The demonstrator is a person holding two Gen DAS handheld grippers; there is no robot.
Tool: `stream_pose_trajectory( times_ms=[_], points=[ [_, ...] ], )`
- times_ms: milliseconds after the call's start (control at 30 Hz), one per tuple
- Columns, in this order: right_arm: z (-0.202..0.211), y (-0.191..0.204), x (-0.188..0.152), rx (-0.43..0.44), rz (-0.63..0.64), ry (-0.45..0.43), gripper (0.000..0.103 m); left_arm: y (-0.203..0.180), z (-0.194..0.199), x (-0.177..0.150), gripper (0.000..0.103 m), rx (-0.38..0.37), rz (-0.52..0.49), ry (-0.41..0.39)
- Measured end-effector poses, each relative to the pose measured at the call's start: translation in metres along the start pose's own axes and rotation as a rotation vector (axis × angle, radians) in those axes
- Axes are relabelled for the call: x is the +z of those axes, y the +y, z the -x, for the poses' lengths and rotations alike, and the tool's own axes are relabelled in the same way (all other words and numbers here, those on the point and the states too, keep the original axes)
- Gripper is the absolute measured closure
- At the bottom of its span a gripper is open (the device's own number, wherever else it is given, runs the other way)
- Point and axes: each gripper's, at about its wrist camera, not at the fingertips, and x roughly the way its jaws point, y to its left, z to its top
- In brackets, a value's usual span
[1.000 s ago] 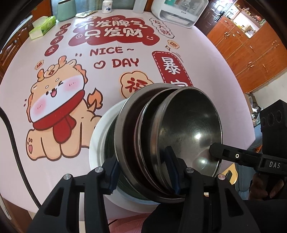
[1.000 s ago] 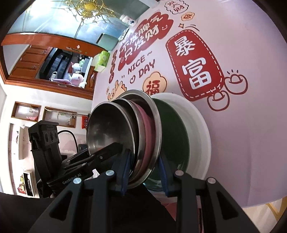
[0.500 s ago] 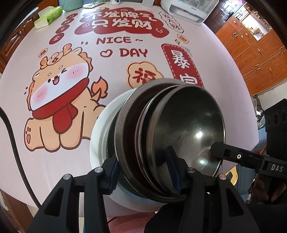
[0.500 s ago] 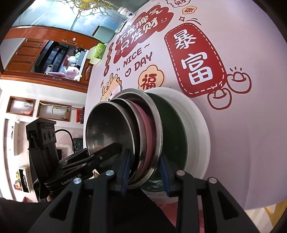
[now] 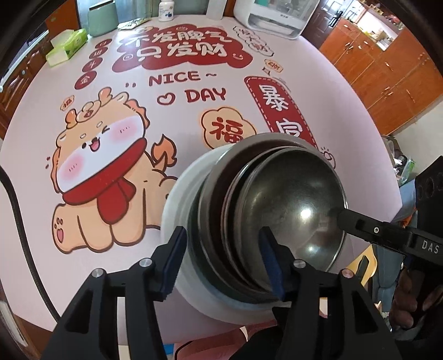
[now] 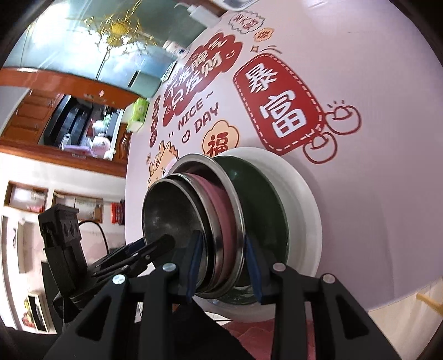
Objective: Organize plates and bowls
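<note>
A nested stack of steel bowls with a pink one between them sits in a dark green dish inside a white plate at the near edge of the table. My left gripper is shut on the near rim of the steel stack. My right gripper grips the same stack from the opposite side, its fingers clamped over the steel and pink rims. The green dish and white plate show behind. Each gripper appears in the other's view.
The round table wears a pink cloth with a cartoon dragon and red lettering. At its far edge stand a green canister, a tissue pack, a white bottle and a white appliance. Wooden cabinets stand to the right.
The view has pulled back and tilted a little, showing more of the table. Both grippers keep their hold on the bowl stack.
</note>
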Motion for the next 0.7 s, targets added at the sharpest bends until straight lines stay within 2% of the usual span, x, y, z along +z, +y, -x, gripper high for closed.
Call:
stream_pose_trajectory(
  times_ms=[133,267,367,533,633,700],
  points=[
    [0.011,0.001,-0.014,-0.016,-0.037,-0.070,0.071,0.003,0.017,-0.006,0.040,-0.035,-0.052,-0.063],
    [0.020,0.002,-0.031,-0.045,-0.061,-0.125,0.069,0.005,0.030,-0.013,0.040,-0.076,-0.088,-0.115],
    [0.024,0.005,-0.044,-0.045,-0.070,-0.140,0.064,0.004,0.040,-0.019,0.040,-0.084,-0.102,-0.134],
    [0.037,0.017,-0.047,-0.048,0.007,-0.125,0.063,0.002,0.066,-0.028,0.038,-0.064,-0.057,-0.217],
    [0.050,0.024,-0.047,-0.060,0.064,-0.132,0.056,0.000,0.080,-0.034,0.034,-0.052,-0.013,-0.254],
    [0.060,0.029,-0.048,-0.075,0.093,-0.140,0.056,-0.003,0.089,-0.039,0.034,-0.037,0.025,-0.266]
  ],
)
